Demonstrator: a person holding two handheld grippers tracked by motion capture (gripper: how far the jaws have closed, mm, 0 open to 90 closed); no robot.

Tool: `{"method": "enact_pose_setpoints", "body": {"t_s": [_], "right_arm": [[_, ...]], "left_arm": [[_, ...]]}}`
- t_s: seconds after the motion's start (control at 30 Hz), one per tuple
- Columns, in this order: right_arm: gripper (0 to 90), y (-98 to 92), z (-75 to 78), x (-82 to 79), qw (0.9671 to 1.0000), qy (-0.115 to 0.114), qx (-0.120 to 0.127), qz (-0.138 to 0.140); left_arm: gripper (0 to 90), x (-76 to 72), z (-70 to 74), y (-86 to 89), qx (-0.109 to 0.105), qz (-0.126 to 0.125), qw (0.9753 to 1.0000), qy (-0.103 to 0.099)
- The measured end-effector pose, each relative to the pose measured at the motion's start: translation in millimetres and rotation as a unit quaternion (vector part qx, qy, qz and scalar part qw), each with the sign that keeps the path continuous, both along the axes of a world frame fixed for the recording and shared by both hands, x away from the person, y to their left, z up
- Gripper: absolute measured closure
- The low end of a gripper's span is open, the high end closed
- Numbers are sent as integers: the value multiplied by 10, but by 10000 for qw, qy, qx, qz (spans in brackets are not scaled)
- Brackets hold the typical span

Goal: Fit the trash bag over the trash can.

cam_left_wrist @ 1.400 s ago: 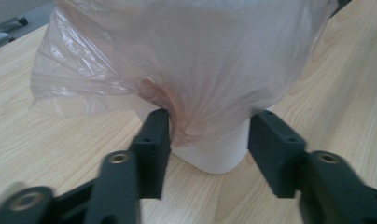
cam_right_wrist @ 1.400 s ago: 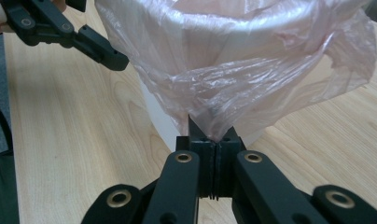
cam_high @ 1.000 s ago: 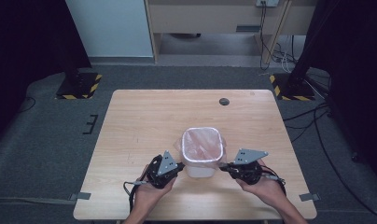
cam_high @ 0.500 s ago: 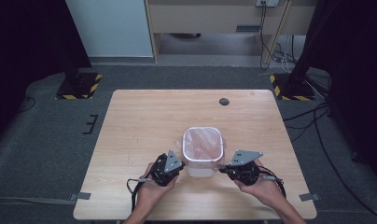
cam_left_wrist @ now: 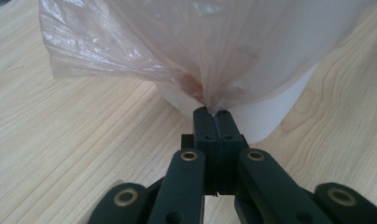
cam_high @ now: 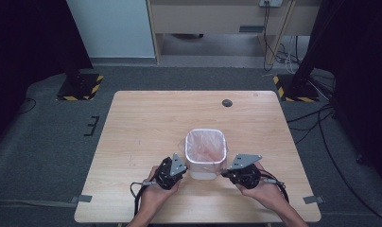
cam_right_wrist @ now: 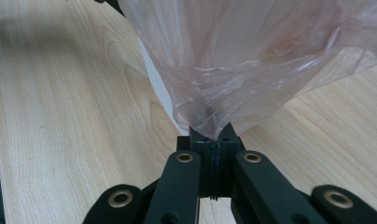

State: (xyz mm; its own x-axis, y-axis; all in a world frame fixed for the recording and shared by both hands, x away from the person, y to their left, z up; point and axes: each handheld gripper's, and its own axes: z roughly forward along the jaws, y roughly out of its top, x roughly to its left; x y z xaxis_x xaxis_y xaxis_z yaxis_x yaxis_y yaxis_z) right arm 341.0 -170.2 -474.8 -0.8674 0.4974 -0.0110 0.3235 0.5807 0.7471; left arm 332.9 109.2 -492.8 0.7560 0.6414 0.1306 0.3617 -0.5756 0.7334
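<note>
1. Pinching the thin pink plastic bag [cam_left_wrist: 186,56] is what both tools are doing: the left gripper [cam_left_wrist: 213,115] is shut on the bag's hem on one side of the small white bin [cam_high: 206,165], and the right gripper [cam_right_wrist: 211,135] is shut on the hem on the other side.
2. The bin is seen near the front edge of the wooden table [cam_high: 146,123], between the two hands, with the bag lining it and folded over its rim.
3. The bag could be torn if it is pulled too hard, because it is very thin and only a small bit is held in each pair of jaws.
4. The bag could be slipped out of the jaws if the pull is uneven.
5. The light bin could be tipped or dragged if one side is tugged more than the other.
6. A small dark round hole [cam_high: 227,102] is seen far back on the table, well apart from the bin, so nothing is blocked by it.
</note>
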Motion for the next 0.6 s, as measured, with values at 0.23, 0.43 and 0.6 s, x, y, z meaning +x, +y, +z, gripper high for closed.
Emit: {"method": "enact_pose_setpoints", "body": {"t_s": [0.23,0.43,0.6], "right_arm": [[453,-172,85,-41,9999,39,130,22],[363,-471,296,-58,9979,-33,652,-14],[404,-473,574,8,9948,-197,993,92]], "left_arm": [[557,-95,34,95,-228,46,9997,-41],[417,-181,144,144,-631,72,9979,-124],[449,-222,201,137,-775,63,9968,-196]]}}
